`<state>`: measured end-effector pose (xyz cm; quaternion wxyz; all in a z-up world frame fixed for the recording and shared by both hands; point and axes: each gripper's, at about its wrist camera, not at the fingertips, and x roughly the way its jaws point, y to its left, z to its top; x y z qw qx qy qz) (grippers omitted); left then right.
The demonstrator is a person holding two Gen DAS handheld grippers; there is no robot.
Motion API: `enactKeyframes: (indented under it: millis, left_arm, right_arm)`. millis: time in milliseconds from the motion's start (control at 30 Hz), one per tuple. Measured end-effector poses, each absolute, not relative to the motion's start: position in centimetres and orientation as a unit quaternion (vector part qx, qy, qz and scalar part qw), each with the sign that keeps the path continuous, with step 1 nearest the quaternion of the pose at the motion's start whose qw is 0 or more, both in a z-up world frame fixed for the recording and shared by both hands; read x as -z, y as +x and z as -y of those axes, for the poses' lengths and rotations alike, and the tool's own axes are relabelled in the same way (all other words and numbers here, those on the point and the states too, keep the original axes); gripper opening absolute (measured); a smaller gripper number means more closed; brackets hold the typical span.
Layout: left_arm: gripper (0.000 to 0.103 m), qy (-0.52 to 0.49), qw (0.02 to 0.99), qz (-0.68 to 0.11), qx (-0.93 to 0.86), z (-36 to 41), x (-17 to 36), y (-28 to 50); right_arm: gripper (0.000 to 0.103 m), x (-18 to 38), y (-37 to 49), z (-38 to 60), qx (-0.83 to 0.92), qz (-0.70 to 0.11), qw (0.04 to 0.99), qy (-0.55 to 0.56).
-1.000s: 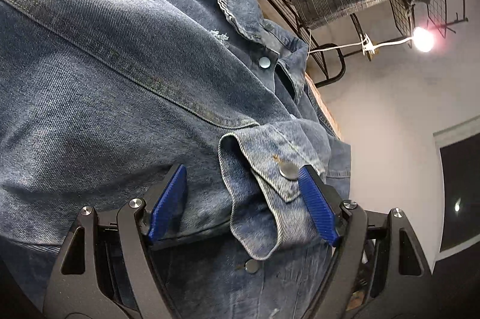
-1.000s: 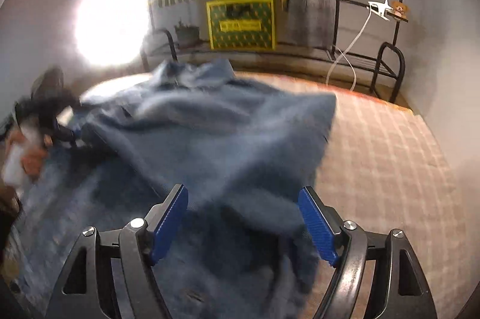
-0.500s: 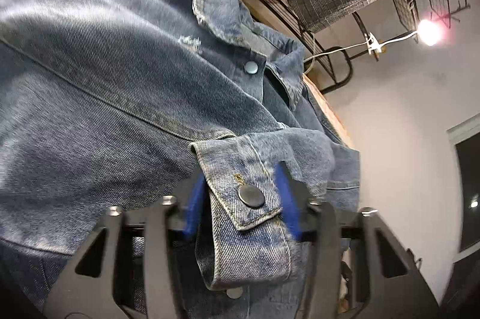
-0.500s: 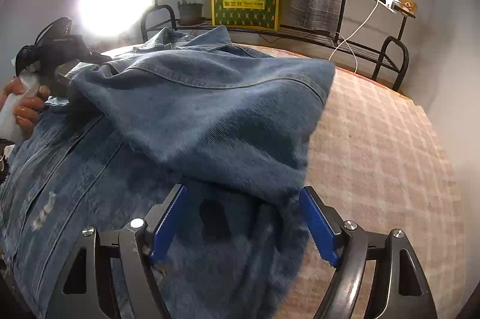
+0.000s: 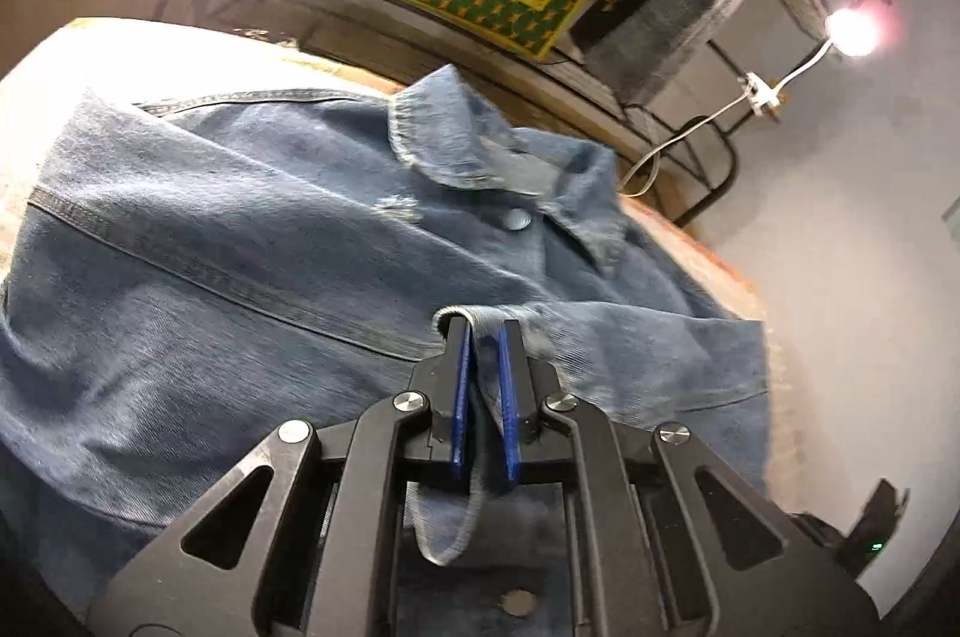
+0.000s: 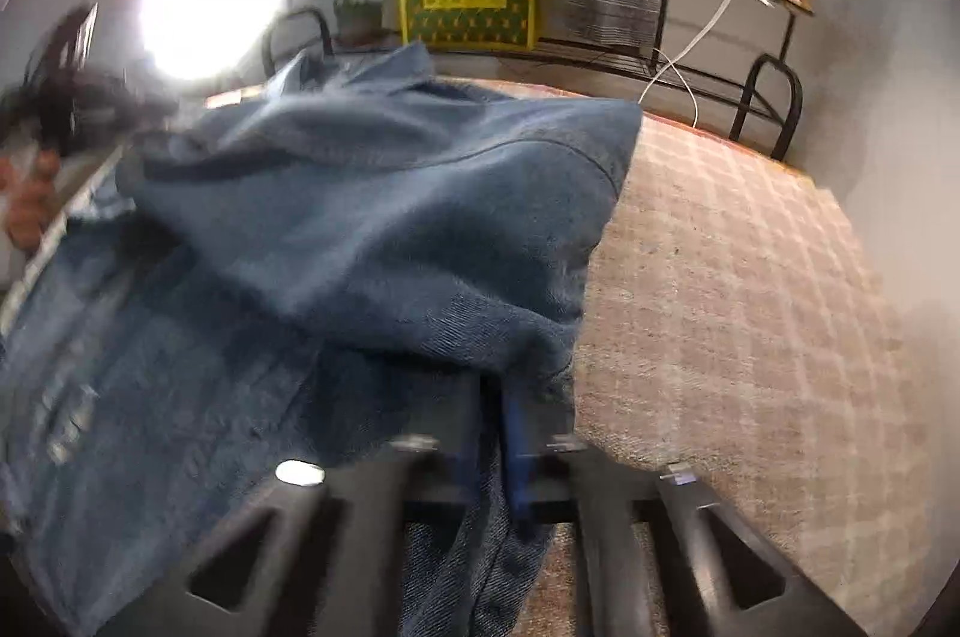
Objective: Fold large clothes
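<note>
1. One denim jacket lies spread on the checked bed cover, its collar at twelve o'clock from both claws.
2. Left gripper is pressed together, pinching the sleeve cuff.
3. Right gripper, blurred, is clamped on the jacket's three-o'clock edge.

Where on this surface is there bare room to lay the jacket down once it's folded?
The free patch is the checked cover, bare between the denim jacket and the wall, up to the black rack. The other side is crowded: the jacket spreads across it, the left gripper and right gripper shut on its cloth.
</note>
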<state>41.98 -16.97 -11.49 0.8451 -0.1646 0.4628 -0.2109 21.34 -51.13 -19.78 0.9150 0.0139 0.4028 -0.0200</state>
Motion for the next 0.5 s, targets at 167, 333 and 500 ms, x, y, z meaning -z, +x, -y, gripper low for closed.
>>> enactKeyframes:
  millis: [167, 333, 500]
  left_arm:
    - [0.010, -0.183, 0.827, -0.483, 0.220, 15.8, 13.0, 42.4]
    - [0.079, -0.246, 0.797, -0.489, 0.255, 13.9, 12.9, 42.1]
    - [0.079, -0.304, 0.733, -0.549, 0.264, 14.2, 16.3, 43.7]
  right_arm:
    - [0.005, 20.1, 20.8, 50.4, 0.024, -0.409, 0.912, -0.011]
    - [0.038, 19.3, 20.1, 50.0, 0.007, -0.394, 0.919, -0.002]
    - [0.038, 19.1, 20.3, 49.5, 0.003, -0.387, 0.922, -0.002]
